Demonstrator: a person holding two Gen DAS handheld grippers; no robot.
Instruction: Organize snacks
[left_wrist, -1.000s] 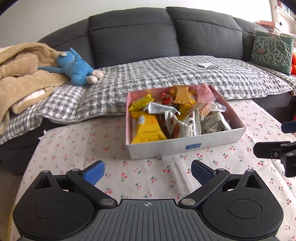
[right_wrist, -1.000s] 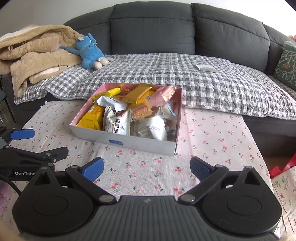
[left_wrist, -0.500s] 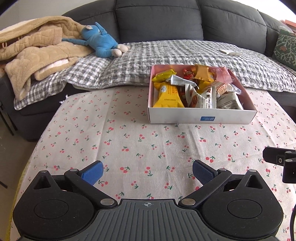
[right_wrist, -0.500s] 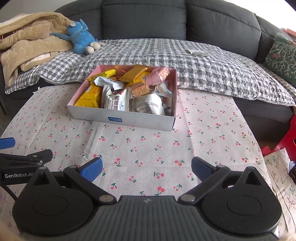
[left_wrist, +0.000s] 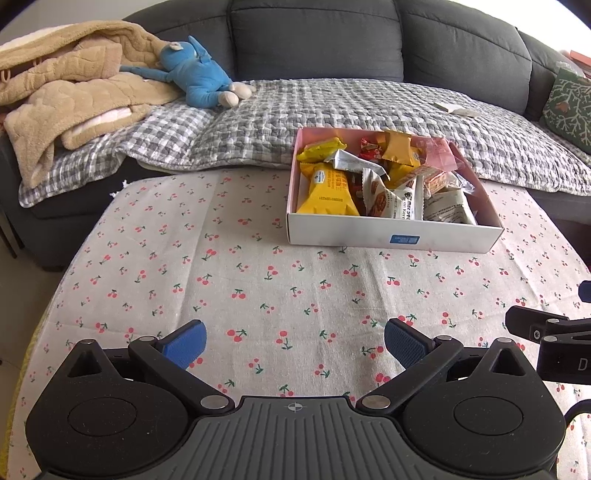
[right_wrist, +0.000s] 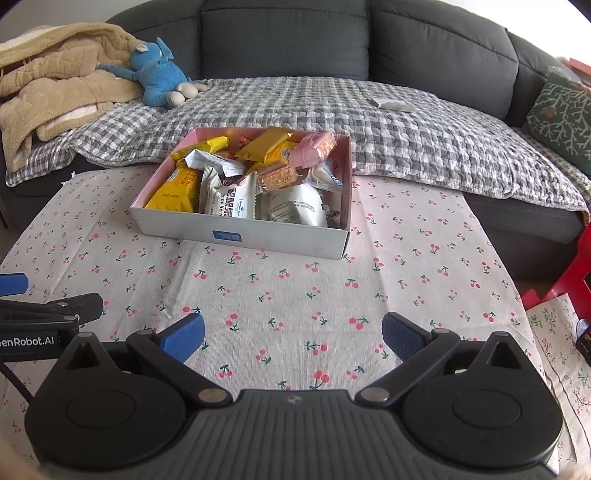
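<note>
A shallow white box (left_wrist: 391, 238) (right_wrist: 280, 238) with a pink inside stands at the far side of the cherry-print table. It is filled with several snack packs: yellow packs (left_wrist: 328, 188) (right_wrist: 177, 190), white packs (left_wrist: 388, 199) (right_wrist: 231, 201), orange ones and a pink one (right_wrist: 314, 144). My left gripper (left_wrist: 293, 341) hovers open over the near table, well short of the box, nothing between its fingers. My right gripper (right_wrist: 291, 334) is likewise open and holds nothing. Each gripper shows at the edge of the other's view.
A dark grey sofa (left_wrist: 314, 40) with a checked quilt (right_wrist: 369, 110) runs behind the table. On it lie a beige blanket (left_wrist: 62, 92), a blue soft toy (left_wrist: 195, 79), a small white packet (left_wrist: 458, 109) and a green cushion (right_wrist: 561, 118). A red stool (right_wrist: 576, 269) stands at the right.
Both grippers have pulled back and risen away from the box, which now looks smaller and farther off. Both stayed open. The box and snacks have not moved.
</note>
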